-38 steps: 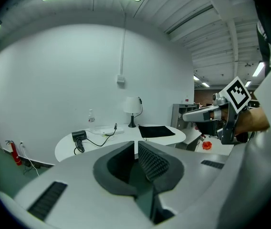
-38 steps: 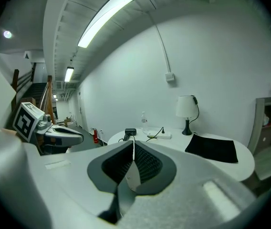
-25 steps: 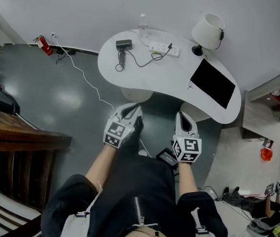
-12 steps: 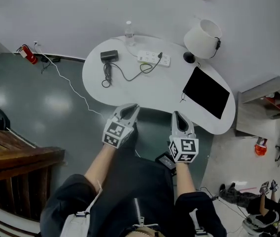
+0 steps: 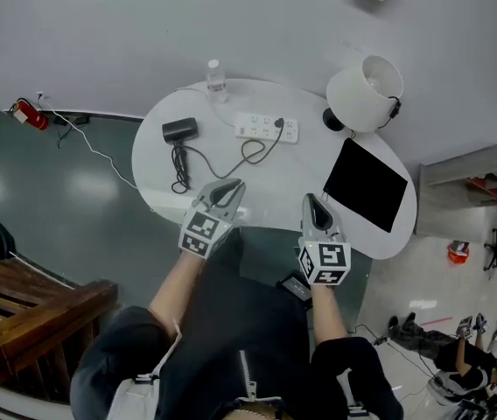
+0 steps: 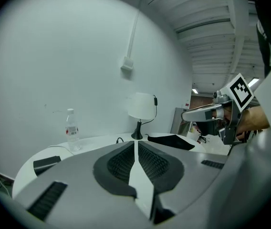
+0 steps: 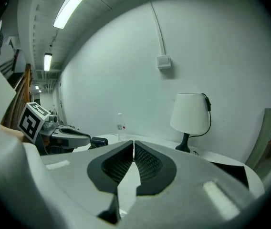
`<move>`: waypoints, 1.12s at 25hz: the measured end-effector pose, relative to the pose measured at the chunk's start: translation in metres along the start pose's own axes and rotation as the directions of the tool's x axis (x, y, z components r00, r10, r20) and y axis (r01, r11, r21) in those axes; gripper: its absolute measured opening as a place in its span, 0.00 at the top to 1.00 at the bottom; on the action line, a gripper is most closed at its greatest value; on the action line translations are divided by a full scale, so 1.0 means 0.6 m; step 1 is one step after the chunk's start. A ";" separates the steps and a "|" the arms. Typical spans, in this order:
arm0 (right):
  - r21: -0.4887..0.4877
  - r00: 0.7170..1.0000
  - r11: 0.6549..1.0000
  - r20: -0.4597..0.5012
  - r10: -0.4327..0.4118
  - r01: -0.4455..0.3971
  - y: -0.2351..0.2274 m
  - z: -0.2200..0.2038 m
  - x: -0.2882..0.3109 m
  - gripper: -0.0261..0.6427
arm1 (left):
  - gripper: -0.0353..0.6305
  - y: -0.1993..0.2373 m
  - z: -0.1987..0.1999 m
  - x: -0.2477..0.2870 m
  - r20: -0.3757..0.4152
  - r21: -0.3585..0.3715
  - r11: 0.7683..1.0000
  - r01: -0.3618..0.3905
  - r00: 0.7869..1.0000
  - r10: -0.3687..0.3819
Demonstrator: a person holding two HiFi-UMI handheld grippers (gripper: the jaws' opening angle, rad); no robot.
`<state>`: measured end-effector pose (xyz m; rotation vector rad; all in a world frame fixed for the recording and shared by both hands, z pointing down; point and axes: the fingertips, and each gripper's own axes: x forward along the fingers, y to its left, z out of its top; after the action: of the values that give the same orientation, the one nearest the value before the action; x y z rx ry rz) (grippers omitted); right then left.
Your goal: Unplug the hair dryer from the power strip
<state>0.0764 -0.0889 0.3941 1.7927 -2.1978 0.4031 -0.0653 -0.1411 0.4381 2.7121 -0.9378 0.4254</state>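
Left gripper (image 5: 228,185): jaws closed, pads together, nothing between them. Right gripper (image 5: 310,199): same, shut and empty.

Change over the last second: both grippers have travelled forward with the person. In the earlier head view they hung over the grey floor, short of the white kidney-shaped table (image 5: 157,169). Now both tips lie over its near edge, the left one further in. Jaw state has not changed in that time.

Task items, placed from the grippers:
- Black hair dryer (image 5: 178,130): lying on the tabletop ahead and left of the left gripper, apart from it.
- White multi-socket power strip (image 5: 258,127): further ahead, between the lines of the two grippers, near the wall side of the table.
- Dark plug (image 5: 278,122): still seated in the strip's right half, with the black cord (image 5: 231,157) looping back to the dryer.

Not involved: clear plastic bottle (image 5: 215,74), white shaded lamp (image 5: 364,93), black rectangular pad (image 5: 367,185) ahead-right of the right gripper.

Judgement: approach phase only, and the unplugging has not begun. Neither gripper can take the plug or hold the strip until it opens, and both still need to reach further in.
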 end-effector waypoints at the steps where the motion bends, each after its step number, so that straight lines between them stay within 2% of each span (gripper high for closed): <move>1: -0.001 1.000 1.000 -0.005 -0.005 0.005 -0.003 0.007 0.015 0.95 | 0.90 0.013 0.005 0.012 -0.003 0.004 1.000 0.005 1.000 -0.005; 7: -0.005 0.999 0.999 -0.027 -0.032 0.031 -0.026 0.034 0.099 0.95 | 0.90 0.076 0.022 0.079 -0.019 0.026 0.998 0.065 0.998 -0.065; 12: -0.012 0.999 0.999 -0.042 -0.034 0.034 -0.041 0.044 0.146 0.95 | 0.90 0.116 0.028 0.123 -0.070 0.120 0.987 0.106 0.993 -0.098; 15: -0.011 0.998 0.999 -0.053 -0.035 0.035 -0.052 0.041 0.161 0.95 | 0.90 0.128 0.033 0.143 -0.113 0.217 0.968 0.127 0.988 -0.104; 19: -0.001 0.997 1.000 -0.065 -0.029 0.029 -0.062 0.033 0.178 0.95 | 0.90 0.143 0.032 0.167 -0.170 0.329 0.931 0.156 0.980 -0.104; 28: 0.027 0.997 0.999 -0.073 0.025 -0.023 -0.083 0.015 0.225 0.95 | 0.77 0.163 0.007 0.214 -0.270 0.392 0.898 0.200 0.958 -0.096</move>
<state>0.0990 -0.2242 0.4397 1.7380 -2.1758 0.4974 -0.0297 -0.2890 0.4914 2.9778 -0.6198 1.0053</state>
